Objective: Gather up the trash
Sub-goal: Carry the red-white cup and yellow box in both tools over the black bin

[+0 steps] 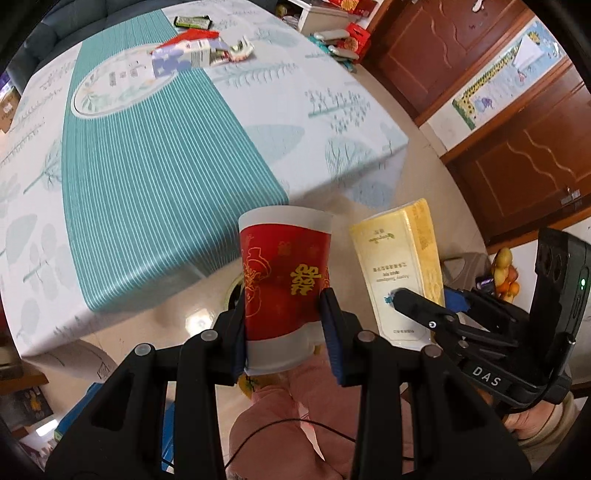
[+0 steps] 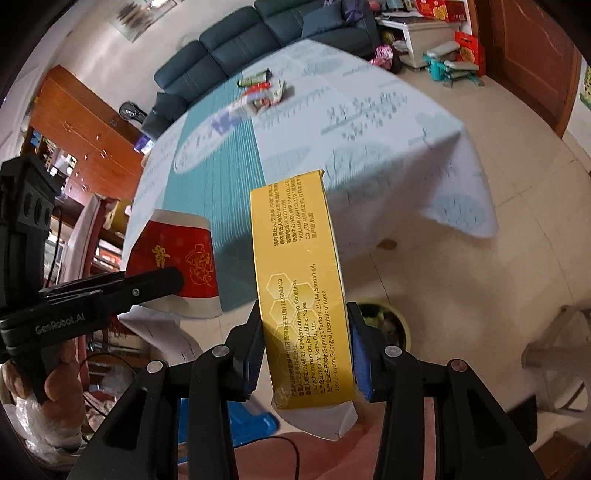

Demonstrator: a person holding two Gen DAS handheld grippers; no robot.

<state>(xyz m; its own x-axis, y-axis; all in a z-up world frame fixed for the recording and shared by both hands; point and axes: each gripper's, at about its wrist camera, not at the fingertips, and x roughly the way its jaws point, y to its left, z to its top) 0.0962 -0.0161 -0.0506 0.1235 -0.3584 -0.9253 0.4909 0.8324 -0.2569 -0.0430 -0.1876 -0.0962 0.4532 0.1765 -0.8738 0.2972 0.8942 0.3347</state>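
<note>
My left gripper (image 1: pixel 284 325) is shut on a red paper cup (image 1: pixel 286 280) with gold print, squashed between the blue pads and held upside down off the table's near edge. Beside it my right gripper (image 2: pixel 306 350) is shut on a yellow carton box (image 2: pixel 299 291), also in the air over the floor. In the left wrist view the box (image 1: pixel 399 266) shows to the right of the cup. In the right wrist view the cup (image 2: pixel 177 262) hangs at the left. A round bin (image 2: pixel 388 325) with rubbish inside stands on the floor just behind the box.
The table (image 1: pixel 147 184) has a teal and white cloth. Several wrappers and small boxes (image 1: pixel 199 48) lie at its far end. A dark sofa (image 2: pixel 258 33) stands beyond it, wooden cabinets (image 1: pixel 517 155) to the right, and a pale stool (image 2: pixel 554 350) on the tiled floor.
</note>
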